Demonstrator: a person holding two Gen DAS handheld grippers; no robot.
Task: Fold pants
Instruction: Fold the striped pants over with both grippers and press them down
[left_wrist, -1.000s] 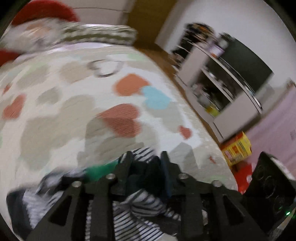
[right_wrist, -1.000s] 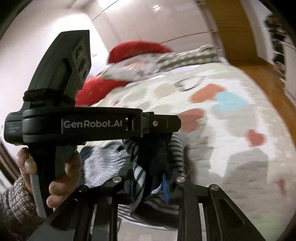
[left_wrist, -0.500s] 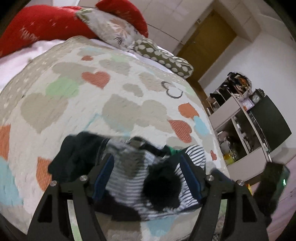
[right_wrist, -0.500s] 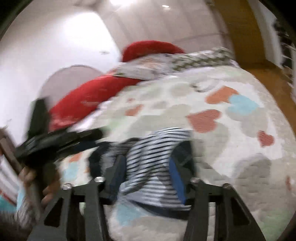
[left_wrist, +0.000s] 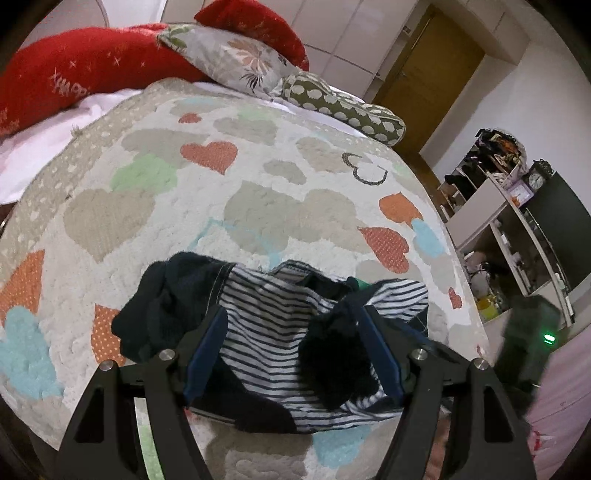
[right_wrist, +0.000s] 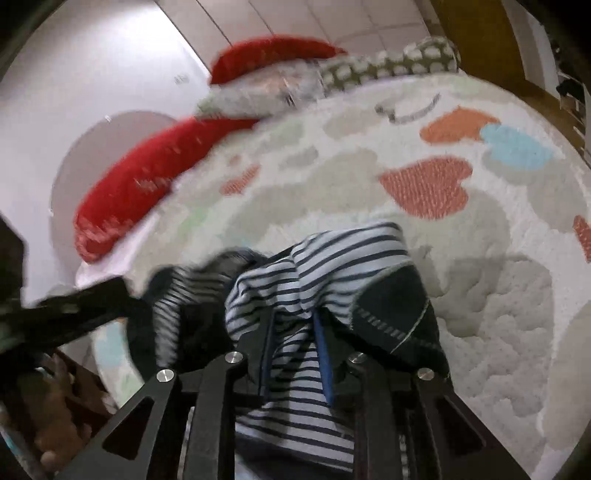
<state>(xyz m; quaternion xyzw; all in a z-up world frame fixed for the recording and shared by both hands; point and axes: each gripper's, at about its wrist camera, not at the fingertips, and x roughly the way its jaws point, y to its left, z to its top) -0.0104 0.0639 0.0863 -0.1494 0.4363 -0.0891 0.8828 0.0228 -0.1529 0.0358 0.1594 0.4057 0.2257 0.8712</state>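
On the heart-patterned bedspread (left_wrist: 258, 206), near its closest edge, I see the pants (left_wrist: 280, 325) lying in a bunched heap: navy-and-white striped fabric with dark navy parts, one dark lump bulging out to the left in the left wrist view.

I note the left gripper (left_wrist: 291, 354) hovering over the heap with its fingers (left_wrist: 207, 350) spread wide; they have just been opening, the striped cloth lies between them, and the blue pads do not press on it. A dark fold of cloth lies against the inner face of the right-hand finger.

I note the right gripper (right_wrist: 295, 354) with its fingers (right_wrist: 323, 354) drawn narrow on a gather of the striped fabric; they have just been closing a little further, and the cloth stands pinched between the pads, draping over the finger tips. A dark hem panel with pale stitching hangs to the right of that grip. This view is blurred by motion.

At the left of the right wrist view I make out the other handheld unit as a dark smear, with a hand (right_wrist: 55, 428) below it, too blurred to read.

Beyond the pants: a red pillow (left_wrist: 85, 77), a floral cushion (left_wrist: 236, 59) and a green spotted cushion (left_wrist: 343, 107) at the head of the bed. A wooden door (left_wrist: 432, 74) and an open shelf unit (left_wrist: 509, 236) stand to the right.
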